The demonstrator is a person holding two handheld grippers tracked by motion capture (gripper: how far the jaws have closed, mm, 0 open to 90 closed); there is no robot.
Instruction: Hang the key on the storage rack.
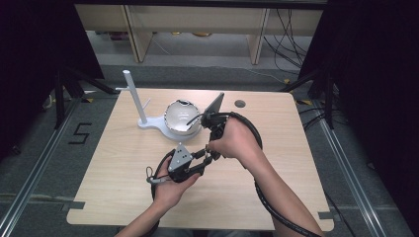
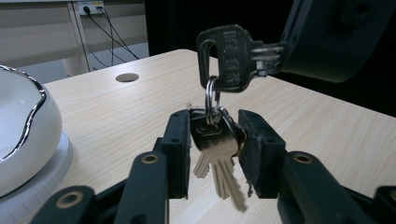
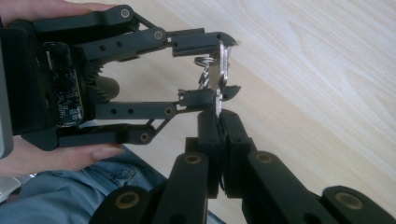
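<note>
Key bunch: a bunch of keys point(image 2: 219, 154) on a split ring point(image 2: 211, 100) hangs in the air above the counter point(image 1: 118, 163), passed between two hand-held tools near the counter's middle.
Right tool: the right tool point(image 3: 219, 133) has its jaws pressed together on the black-headed key point(image 2: 226, 58), pinching the blade; the blade's tip is hidden inside the grip.
Left tool: the left tool point(image 2: 215, 140) stands on both sides of the silver keys; in the right gripper view its pads appear to meet the keys top and bottom, while in the left gripper view a narrow gap shows on one side, so firm contact is hard to confirm.
Hidden: in the high view the person's right hand point(image 1: 237, 140) covers the keys entirely. The lower key tips blur against the wood grain.
Cut off: the white bowl point(image 1: 180, 117) is cropped at the left edge of the left gripper view. The right tool's body runs out of the frame at top right there.
Behind: the bowl sits on the base of a white stand point(image 1: 136, 96), just beyond the tools.
Open room: bare wood to the left and right of the hands, and towards the near edge. A round cable hole point(image 1: 240, 103) lies near the far edge.
</note>
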